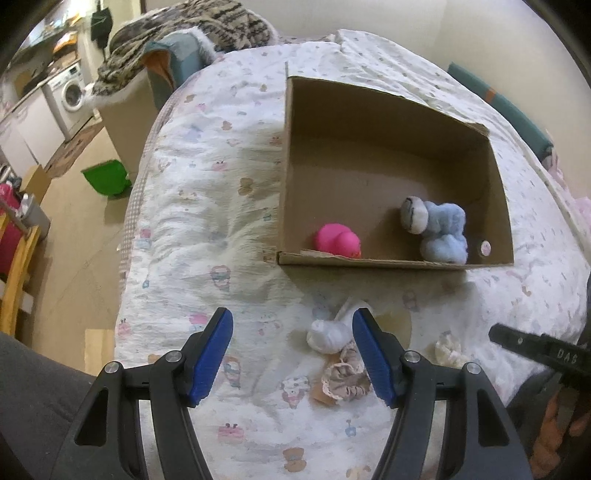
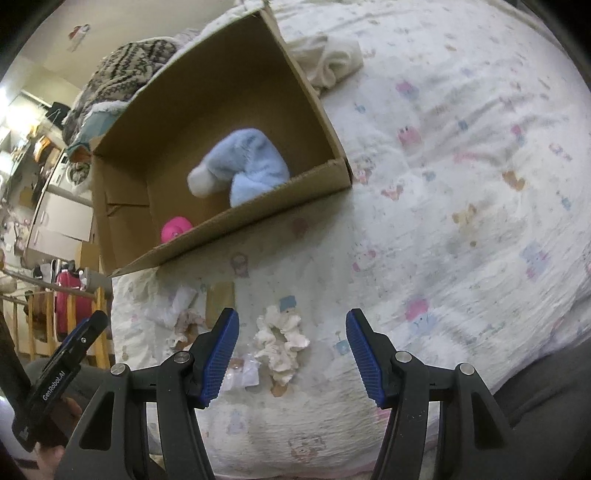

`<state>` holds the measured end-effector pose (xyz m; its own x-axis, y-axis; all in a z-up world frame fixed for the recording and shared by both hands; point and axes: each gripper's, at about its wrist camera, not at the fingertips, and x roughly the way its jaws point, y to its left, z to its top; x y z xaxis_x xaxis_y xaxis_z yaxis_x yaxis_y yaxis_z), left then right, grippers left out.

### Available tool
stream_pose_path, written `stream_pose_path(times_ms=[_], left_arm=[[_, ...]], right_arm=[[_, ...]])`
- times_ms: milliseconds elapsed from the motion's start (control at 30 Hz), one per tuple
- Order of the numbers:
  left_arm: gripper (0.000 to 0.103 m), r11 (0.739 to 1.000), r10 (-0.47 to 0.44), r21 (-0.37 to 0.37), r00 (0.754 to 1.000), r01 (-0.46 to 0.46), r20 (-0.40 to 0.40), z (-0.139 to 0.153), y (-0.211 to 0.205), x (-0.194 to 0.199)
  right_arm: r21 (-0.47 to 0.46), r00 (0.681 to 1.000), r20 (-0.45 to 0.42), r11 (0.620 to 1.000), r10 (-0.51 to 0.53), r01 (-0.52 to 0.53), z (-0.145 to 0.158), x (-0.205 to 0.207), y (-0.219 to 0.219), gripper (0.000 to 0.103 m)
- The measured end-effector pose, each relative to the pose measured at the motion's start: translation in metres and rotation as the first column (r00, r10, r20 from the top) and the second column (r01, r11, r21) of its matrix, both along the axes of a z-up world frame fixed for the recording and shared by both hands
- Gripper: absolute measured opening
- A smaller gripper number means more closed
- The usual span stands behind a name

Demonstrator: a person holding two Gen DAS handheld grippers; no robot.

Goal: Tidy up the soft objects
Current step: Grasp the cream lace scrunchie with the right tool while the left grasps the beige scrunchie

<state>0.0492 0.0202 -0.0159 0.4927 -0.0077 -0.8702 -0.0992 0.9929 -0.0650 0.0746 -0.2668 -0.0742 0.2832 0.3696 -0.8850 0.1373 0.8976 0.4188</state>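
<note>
A cardboard box lies on the bed and holds a pink soft toy and a blue plush toy. Both show in the right wrist view, the pink toy and the blue plush, inside the box. My left gripper is open above the bedspread, with a white rolled cloth and a beige scrunchie just inside its right finger. My right gripper is open, with a cream scrunchie lying between its fingers. The cream scrunchie also shows in the left wrist view.
A white patterned bedspread covers the bed. A folded cream cloth lies beyond the box. A green bin stands on the floor left of the bed. A knitted blanket is heaped at the far end.
</note>
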Motion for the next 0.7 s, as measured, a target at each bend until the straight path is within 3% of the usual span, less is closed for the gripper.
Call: stream_pose_path(times_ms=[300, 500, 600, 700], left_arm=[[0.064, 0.997, 0.053, -0.047, 0.997, -0.056, -0.052, -0.012, 0.011, 0.006], [0.064, 0.996, 0.076, -0.048, 0.995, -0.080, -0.069, -0.016, 0.016, 0.008], [0.064, 0.994, 0.092, -0.056, 0.992, -0.097, -0.091, -0.020, 0.020, 0.009], [0.064, 0.990, 0.104, -0.078, 0.987, -0.113, -0.119, -0.025, 0.024, 0.010]], right_arm=[[0.036, 0.988, -0.152, 0.999, 0.003, 0.003, -0.035, 0.008, 0.007, 0.064], [-0.040, 0.979, -0.161, 0.990, 0.124, -0.132, -0.046, 0.019, 0.046, 0.062], [-0.106, 0.976, -0.163, 0.981, 0.145, -0.163, -0.047, 0.023, 0.055, 0.037], [-0.106, 0.978, -0.152, 0.981, 0.143, -0.160, -0.045, 0.021, 0.053, 0.024]])
